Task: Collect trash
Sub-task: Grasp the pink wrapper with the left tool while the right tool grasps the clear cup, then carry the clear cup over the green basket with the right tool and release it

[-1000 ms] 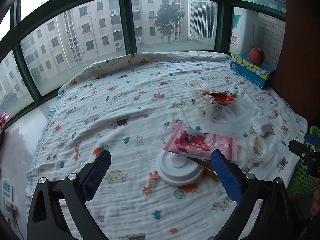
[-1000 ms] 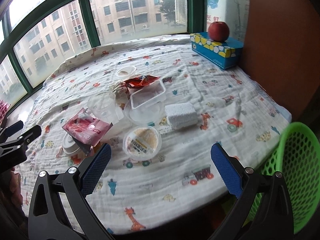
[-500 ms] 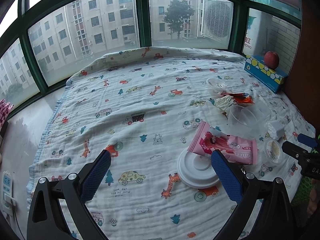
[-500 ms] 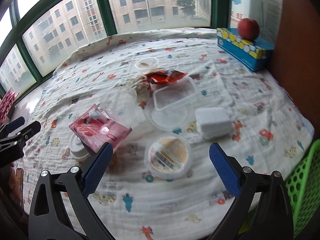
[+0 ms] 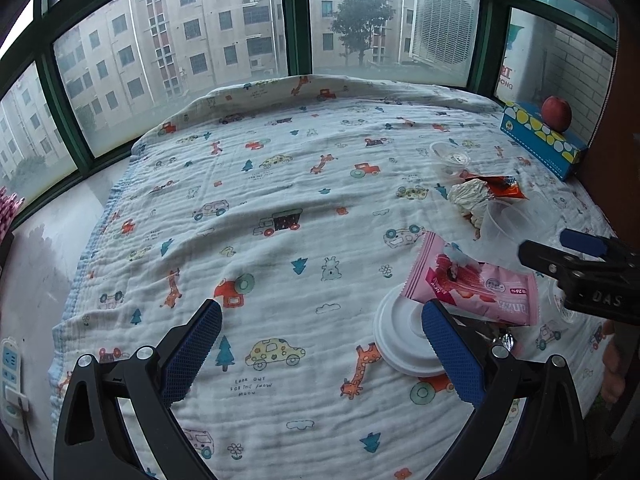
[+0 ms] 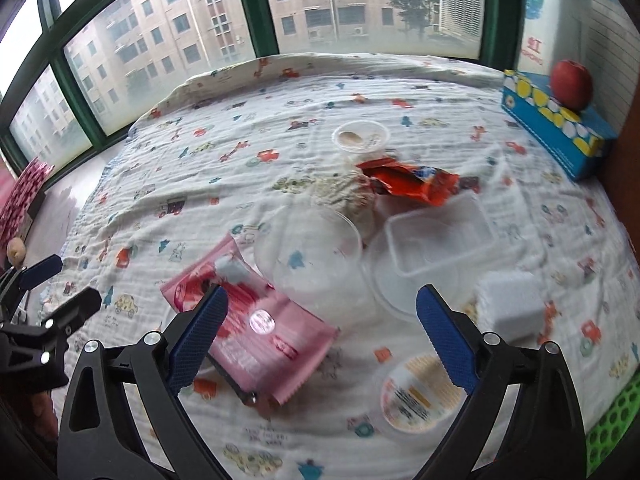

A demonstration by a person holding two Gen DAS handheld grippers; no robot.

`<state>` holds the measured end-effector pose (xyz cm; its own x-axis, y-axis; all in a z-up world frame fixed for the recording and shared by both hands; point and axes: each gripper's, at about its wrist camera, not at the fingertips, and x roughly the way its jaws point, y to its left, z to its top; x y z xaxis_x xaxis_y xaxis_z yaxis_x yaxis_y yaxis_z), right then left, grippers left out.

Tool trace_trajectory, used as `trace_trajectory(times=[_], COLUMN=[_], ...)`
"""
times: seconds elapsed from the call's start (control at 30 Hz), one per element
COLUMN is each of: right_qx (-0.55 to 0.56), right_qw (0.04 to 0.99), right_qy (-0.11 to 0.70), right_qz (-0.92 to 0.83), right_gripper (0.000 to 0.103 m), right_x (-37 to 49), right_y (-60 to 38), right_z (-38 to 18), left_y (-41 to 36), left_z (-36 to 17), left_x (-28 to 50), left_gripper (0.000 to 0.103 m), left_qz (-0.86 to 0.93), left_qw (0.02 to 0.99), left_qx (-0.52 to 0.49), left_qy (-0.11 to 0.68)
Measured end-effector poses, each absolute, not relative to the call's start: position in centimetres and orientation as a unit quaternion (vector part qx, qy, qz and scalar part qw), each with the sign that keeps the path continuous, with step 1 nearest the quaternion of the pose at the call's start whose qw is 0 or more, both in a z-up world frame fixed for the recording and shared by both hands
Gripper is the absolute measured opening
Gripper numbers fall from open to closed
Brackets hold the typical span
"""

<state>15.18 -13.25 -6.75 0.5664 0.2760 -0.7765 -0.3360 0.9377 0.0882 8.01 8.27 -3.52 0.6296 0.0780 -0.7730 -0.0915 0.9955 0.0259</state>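
Trash lies on a cartoon-print cloth (image 5: pixel 260 220): a pink wrapper (image 6: pixel 256 320) over a white round lid (image 5: pixel 404 336), a clear cup (image 6: pixel 308 252), a clear box (image 6: pixel 436 236), an orange wrapper (image 6: pixel 408 180), crumpled tissue (image 6: pixel 344 192), a small sauce cup (image 6: pixel 360 138), a white foam block (image 6: pixel 508 308) and a labelled lid (image 6: pixel 416 396). My right gripper (image 6: pixel 322 300) hovers over the pink wrapper and clear cup, jaws closing, pads touching nothing. My left gripper (image 5: pixel 320 320) stands open over bare cloth, the white lid beside its right finger.
A blue tissue box (image 6: pixel 556 136) with a red apple (image 6: pixel 571 83) on it stands at the back right by a brown panel. A green mesh basket (image 6: pixel 616 424) sits off the cloth's near right corner. Windows ring the far side. A power strip (image 5: pixel 12 380) lies far left.
My right gripper has swung left, from over the labelled lid to over the pink wrapper and clear cup, its jaws slightly narrower. My left gripper has drifted left, away from the trash.
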Motion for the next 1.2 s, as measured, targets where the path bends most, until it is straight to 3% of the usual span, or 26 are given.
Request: trace_trajectory(times=[0.23,0.33,0.4,0.43,0.53,0.67,1.2], right_qx=[-0.059,-0.054,-0.043,-0.037,-0.028,-0.024,0.011], right_qw=[0.876,0.872,0.87,0.869,0.872,0.88,0.911], right_qy=[0.449,0.458,0.462,0.465,0.459,0.445,0.408], right_qz=[0.166,0.164,0.164,0.166,0.167,0.161,0.058], right_gripper=[0.089,0.078,0.063,0.062,0.062,0.061,0.061], right_x=[17.6,18.3,18.5,18.6,18.1,16.9,11.2], right_y=[-11.1,-11.1,-11.4,-11.6,-12.2,-13.3,-19.4], right_z=[-8.3,-8.9,-8.9,-8.9,-8.4,-6.9,-1.6], left_y=[8.1,7.8,7.5,7.3,6.5,5.7,4.3], left_z=[-4.0,-4.5,-4.8,-4.9,-5.3,-6.3,-9.8], left_x=[8.6,9.1,9.5,9.6,10.4,12.2,18.7], left_gripper=[0.097,0.096,0.096,0.096,0.094,0.08,0.068], left_qz=[0.023,-0.001,-0.019,-0.026,-0.066,-0.117,-0.28], left_qw=[0.901,0.896,0.895,0.894,0.89,0.874,0.802], left_qx=[-0.008,-0.014,-0.01,-0.007,0.0,-0.006,-0.068], left_qy=[0.434,0.443,0.446,0.447,0.45,0.472,0.523])
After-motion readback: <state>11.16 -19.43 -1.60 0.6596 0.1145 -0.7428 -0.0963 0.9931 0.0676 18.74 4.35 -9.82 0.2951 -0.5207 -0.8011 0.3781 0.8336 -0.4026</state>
